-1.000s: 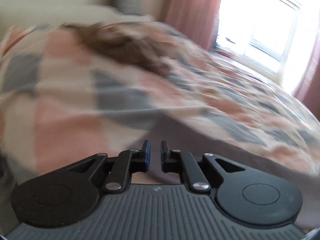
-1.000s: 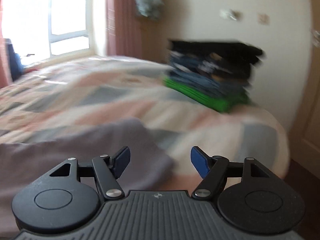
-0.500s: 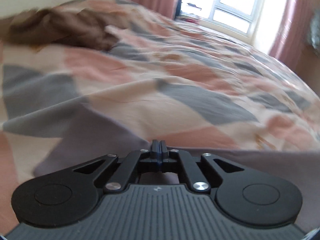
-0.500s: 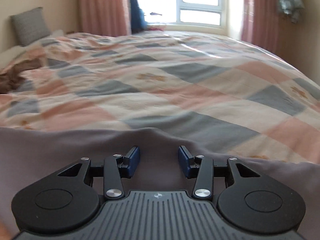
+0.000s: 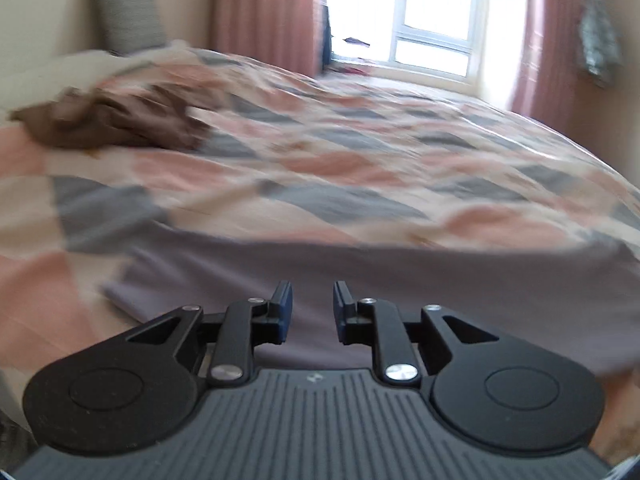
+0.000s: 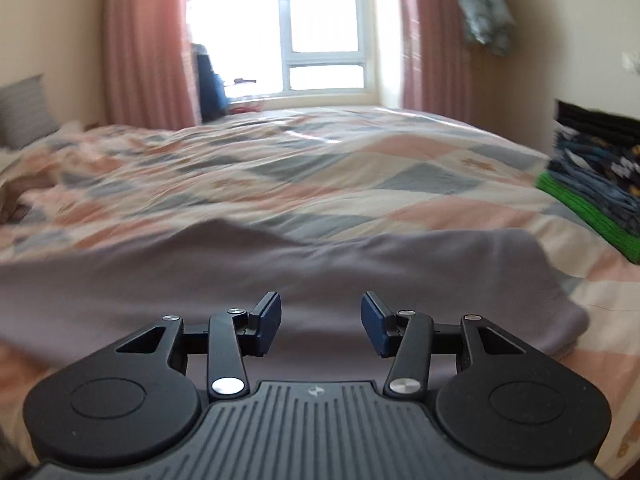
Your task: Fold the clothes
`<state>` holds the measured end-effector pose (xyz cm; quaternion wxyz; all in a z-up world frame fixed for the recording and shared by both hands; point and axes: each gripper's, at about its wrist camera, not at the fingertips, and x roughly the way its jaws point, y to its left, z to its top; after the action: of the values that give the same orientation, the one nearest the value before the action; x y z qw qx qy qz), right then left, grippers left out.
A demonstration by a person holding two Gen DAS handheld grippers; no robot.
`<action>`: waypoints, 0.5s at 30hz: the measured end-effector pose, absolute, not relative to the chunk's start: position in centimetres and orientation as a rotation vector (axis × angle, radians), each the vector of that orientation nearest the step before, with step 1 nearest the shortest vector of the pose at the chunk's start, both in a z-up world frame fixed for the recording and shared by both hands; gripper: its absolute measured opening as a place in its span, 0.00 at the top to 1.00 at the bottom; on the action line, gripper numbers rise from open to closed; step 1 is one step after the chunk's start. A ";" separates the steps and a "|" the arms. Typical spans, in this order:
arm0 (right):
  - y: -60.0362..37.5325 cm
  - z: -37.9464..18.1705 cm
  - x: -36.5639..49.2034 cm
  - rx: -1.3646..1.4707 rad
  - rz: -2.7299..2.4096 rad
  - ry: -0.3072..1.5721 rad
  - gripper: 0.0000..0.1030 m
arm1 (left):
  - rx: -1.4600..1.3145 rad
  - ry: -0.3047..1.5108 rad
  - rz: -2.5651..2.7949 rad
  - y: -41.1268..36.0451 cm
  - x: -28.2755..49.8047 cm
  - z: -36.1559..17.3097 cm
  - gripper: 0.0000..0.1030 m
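A lilac-grey garment point(image 5: 400, 280) lies flat across the near part of the bed, folded edge to the left. My left gripper point(image 5: 311, 308) hovers over it, open, nothing between its blue pads. In the right wrist view the same garment point(image 6: 280, 272) spreads wide, its right end drooping near the bed's edge. Over its near part my right gripper point(image 6: 320, 322) stands open and empty. A crumpled brown garment point(image 5: 116, 124) sits far left on the quilt.
The bed carries a pink, grey and cream patchwork quilt point(image 6: 340, 176). A stack of folded clothes point(image 6: 596, 176), green at the bottom, stands at the right edge. A grey pillow point(image 5: 128, 12), pink curtains and a bright window lie beyond.
My left gripper was shut half a second ago and has opened. The right gripper has opened wider. Both views have swung and lifted, showing the garment laid flat.
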<state>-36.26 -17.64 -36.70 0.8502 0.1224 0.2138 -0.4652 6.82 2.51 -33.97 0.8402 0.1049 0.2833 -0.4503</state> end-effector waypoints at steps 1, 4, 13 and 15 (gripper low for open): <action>-17.2 -37.3 -35.4 0.223 -0.962 0.467 0.53 | 0.227 0.610 -0.963 1.9 6.0 -34.7 0.80; -17.0 -39.3 -34.4 0.125 -0.963 0.517 0.53 | 0.256 0.625 -0.938 0.4 4.7 -37.1 0.80; -22.1 -39.9 -46.5 0.314 -1.253 0.475 0.46 | 0.323 0.610 -0.788 1.9 8.1 -37.8 0.79; -22.2 -39.3 -47.3 0.352 -1.270 0.452 0.46 | 0.328 0.613 -0.776 2.1 7.9 -37.3 0.79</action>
<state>-47.26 -22.17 -39.34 0.7671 0.1619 0.2082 -0.5848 7.88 2.07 -37.26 0.8673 0.1567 0.2926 -0.3709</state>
